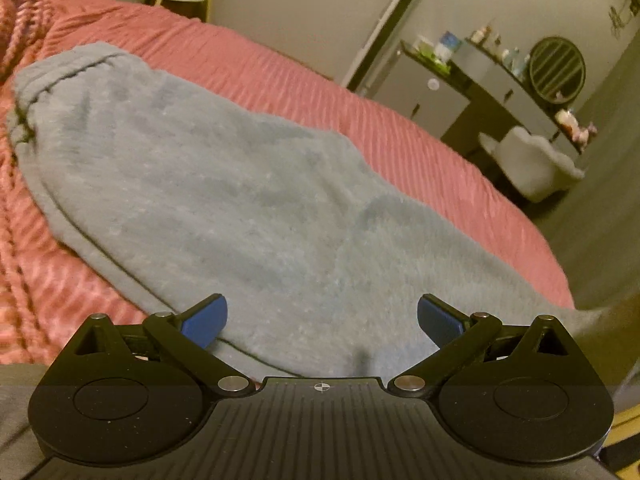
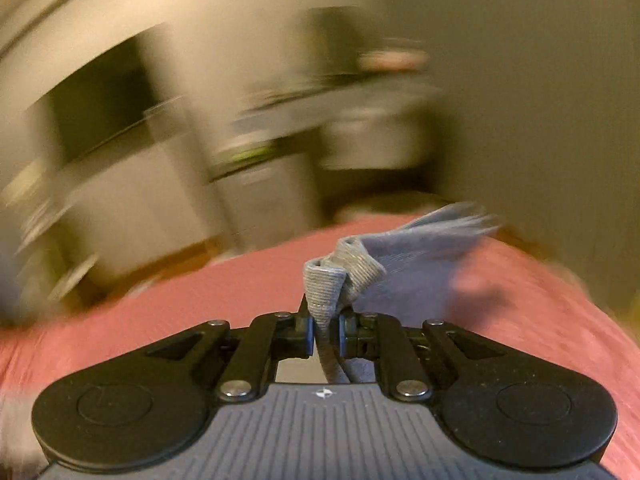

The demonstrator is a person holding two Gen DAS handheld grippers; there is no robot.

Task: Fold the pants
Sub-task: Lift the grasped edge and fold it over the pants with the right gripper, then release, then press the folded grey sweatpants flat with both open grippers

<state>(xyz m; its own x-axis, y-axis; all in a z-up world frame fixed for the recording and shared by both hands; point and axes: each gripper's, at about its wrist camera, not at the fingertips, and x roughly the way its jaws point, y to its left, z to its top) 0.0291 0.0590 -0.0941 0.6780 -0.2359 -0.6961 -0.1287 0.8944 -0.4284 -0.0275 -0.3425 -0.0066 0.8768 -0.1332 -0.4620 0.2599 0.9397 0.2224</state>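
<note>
Blue-padded left fingers (image 1: pixel 206 322) spread over fuzzy grey pants (image 1: pixel 192 184), right fingers (image 2: pixel 304 332) pinching ribbed cuff (image 2: pixel 326 286)

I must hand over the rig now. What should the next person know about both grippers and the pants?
Left gripper: open, holding nothing, low over the grey pants.
Right gripper: shut on a ribbed cuff of the pants, raised above the pink bedspread; its view is motion-blurred.
Pants: spread along the bedspread, waistband at the far end.
Done: cuff gripped.
Left: probably carry the cuff toward the waistband, then flatten the fold.
</note>
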